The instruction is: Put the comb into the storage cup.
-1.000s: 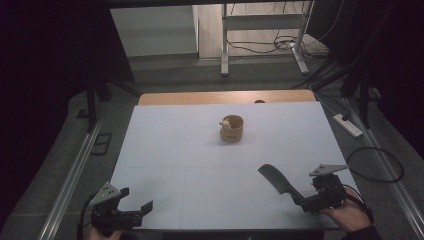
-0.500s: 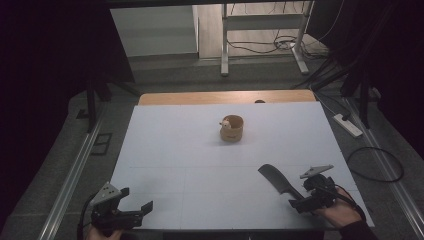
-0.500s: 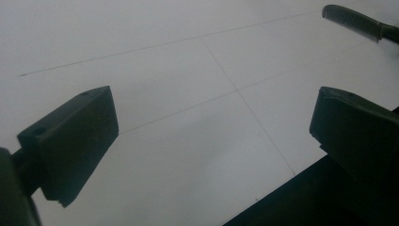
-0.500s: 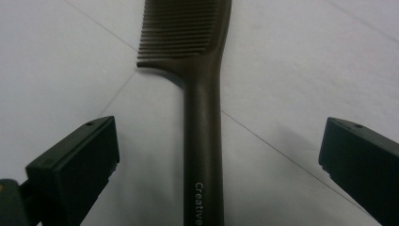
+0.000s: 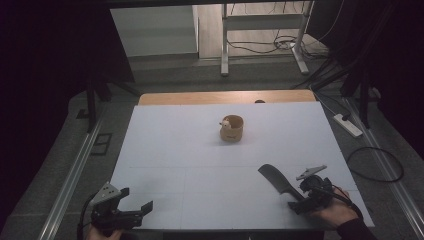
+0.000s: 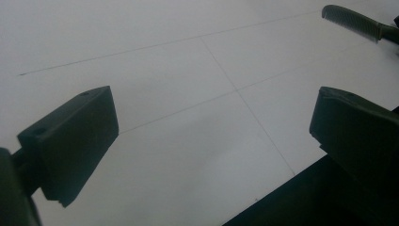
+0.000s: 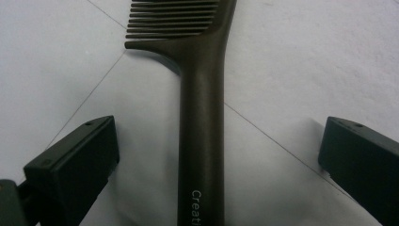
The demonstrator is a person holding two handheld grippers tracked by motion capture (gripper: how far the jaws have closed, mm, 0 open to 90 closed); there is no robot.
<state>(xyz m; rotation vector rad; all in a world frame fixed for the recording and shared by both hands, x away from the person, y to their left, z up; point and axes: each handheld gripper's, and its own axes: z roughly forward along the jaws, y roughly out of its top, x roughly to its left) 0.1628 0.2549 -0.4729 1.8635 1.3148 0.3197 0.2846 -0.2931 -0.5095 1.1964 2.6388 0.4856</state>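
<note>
Comb [image 5: 276, 179] beside right hand-held gripper [image 5: 300, 201]; cup [image 5: 232, 128] mid-table.

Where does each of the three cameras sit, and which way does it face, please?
High view: above the person's side, looking forward and down on the table; both hands show.
Left gripper view: on the left gripper, facing across the table, jaws apart.
Right gripper view: on the right gripper, jaws either side of the comb.
All three views share the comb.

My left gripper [image 5: 131, 212] rests near-left, jaws wide apart; my right gripper [image 5: 300, 199] sits near-right, jaws spread.
</note>
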